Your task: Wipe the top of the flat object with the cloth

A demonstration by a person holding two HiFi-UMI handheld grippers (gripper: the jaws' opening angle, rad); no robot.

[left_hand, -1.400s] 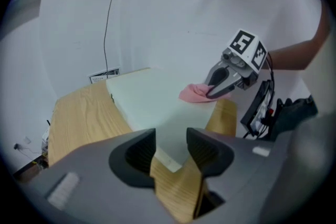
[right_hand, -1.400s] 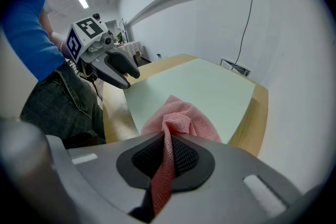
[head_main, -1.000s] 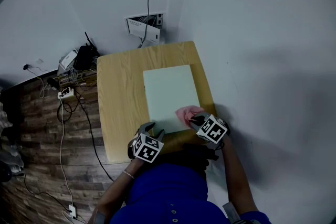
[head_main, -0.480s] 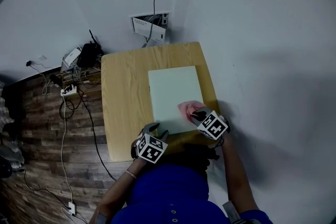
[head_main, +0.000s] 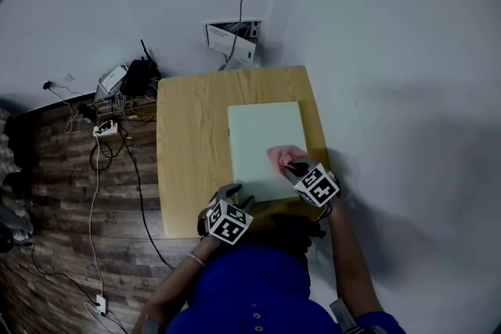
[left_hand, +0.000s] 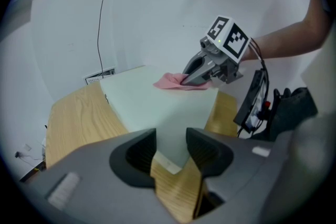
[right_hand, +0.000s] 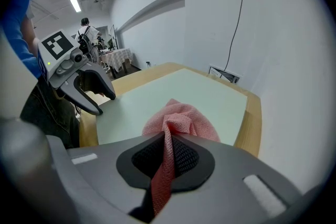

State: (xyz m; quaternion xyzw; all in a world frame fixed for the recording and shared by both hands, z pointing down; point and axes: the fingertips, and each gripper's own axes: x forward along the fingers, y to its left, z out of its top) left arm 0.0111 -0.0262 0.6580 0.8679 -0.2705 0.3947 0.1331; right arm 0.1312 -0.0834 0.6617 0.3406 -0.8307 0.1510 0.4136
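A pale green flat board (head_main: 262,133) lies on the wooden table (head_main: 192,145). My right gripper (head_main: 293,167) is shut on a pink mesh cloth (head_main: 282,157) and presses it onto the board's top near the right edge. In the right gripper view the cloth (right_hand: 181,120) bunches out in front of the jaws (right_hand: 167,152) onto the board (right_hand: 178,92). My left gripper (head_main: 235,195) stands open at the board's near left corner. In the left gripper view that corner (left_hand: 163,128) lies between its jaws (left_hand: 165,147), with the pads apart from it.
The table stands in a corner of white walls, with a wall socket box (head_main: 232,39) behind it. Cables, a power strip (head_main: 106,129) and small devices lie on the wooden floor to the left. A bare table strip runs left of the board.
My right gripper has slid the pink cloth a little farther along the board's right side. The left gripper has stayed at the near corner.
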